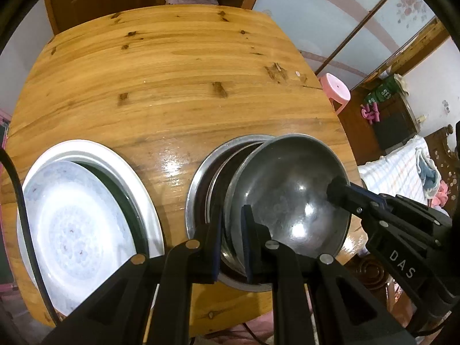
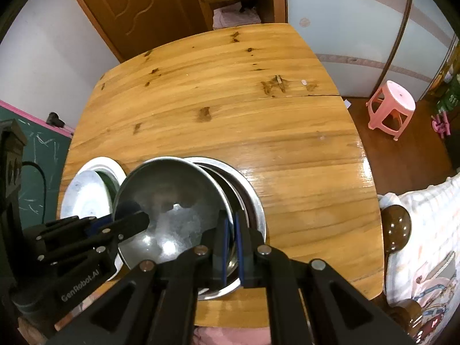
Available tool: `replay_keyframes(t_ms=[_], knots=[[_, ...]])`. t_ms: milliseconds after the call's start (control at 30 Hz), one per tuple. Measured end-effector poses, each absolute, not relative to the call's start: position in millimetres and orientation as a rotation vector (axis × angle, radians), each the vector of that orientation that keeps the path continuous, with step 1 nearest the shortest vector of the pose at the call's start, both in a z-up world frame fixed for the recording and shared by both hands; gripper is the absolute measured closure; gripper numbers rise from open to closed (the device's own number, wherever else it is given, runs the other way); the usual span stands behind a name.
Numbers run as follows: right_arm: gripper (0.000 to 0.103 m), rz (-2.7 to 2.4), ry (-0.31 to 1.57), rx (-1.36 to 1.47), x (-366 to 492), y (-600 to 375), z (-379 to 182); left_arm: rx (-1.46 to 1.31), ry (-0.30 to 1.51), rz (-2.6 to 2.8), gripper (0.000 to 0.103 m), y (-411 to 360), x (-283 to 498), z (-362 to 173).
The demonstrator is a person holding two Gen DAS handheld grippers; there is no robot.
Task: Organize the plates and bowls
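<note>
A shiny steel bowl (image 1: pixel 287 189) (image 2: pixel 172 201) sits tilted over a nest of steel bowls (image 1: pixel 198 189) (image 2: pixel 254 201) on the wooden table (image 1: pixel 172 72) (image 2: pixel 230 109). My left gripper (image 1: pixel 231 238) (image 2: pixel 135 220) is shut on one side of the top bowl's rim. My right gripper (image 2: pixel 231 244) (image 1: pixel 336 192) is shut on the opposite side. Whether the top bowl rests in the nest I cannot tell. To the left stands a stack of white plates (image 1: pixel 77 224) (image 2: pixel 86 198), the top one tilted inside a wider one.
The far half of the table is bare wood. A pink plastic stool (image 1: pixel 335 87) (image 2: pixel 391 106) stands on the floor at the right. A bed with a checked cover (image 2: pixel 425 230) and a dark wooden knob (image 2: pixel 398 227) lie close to the table's right edge.
</note>
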State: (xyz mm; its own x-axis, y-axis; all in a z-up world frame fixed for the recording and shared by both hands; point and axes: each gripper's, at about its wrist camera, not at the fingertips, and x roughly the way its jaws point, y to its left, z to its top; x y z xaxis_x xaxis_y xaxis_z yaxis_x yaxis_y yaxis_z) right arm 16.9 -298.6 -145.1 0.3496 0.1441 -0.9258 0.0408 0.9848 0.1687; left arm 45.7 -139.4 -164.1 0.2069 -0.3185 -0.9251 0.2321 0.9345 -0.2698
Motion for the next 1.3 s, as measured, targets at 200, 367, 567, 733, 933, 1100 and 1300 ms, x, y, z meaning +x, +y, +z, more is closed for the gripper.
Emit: replay_keyframes(t_ms=[200,367,567,733,933,1100,1300], knots=[[0.097,0.061,1.217,0.147,17.9,-295.8,-148.9,-0.069,1.322,-0.403,0.087,-142.3,43.7,-172.3],[0.096,0.072,1.231,0.140,18.8,-293.3,-155.5,-0.101,1.288,-0.441,0.064,-141.3,42.7,-166.3],[0.096,0.070,1.195,0.160,17.1,-300.2,-148.7,-0.113,1.220,-0.455,0.043,-139.0,39.8,-150.6],[0.095,0.094,1.162,0.223,14.3,-312.2,-136.6,-0.116,1.145,-0.445,0.036,-132.4,37.0,-131.7],[0.057,0.112,1.094,0.271,9.6,-325.3,-118.7,-0.120,1.090,-0.440,0.029,-123.1,36.6,-116.0],[0.049,0.105,1.049,0.209,5.2,-325.1,-108.3,-0.090,1.069,-0.449,0.020,-119.2,37.0,-118.6],[0.045,0.129,1.087,0.182,6.2,-318.9,-125.0,-0.085,1.155,-0.459,0.020,-117.4,43.5,-147.7]])
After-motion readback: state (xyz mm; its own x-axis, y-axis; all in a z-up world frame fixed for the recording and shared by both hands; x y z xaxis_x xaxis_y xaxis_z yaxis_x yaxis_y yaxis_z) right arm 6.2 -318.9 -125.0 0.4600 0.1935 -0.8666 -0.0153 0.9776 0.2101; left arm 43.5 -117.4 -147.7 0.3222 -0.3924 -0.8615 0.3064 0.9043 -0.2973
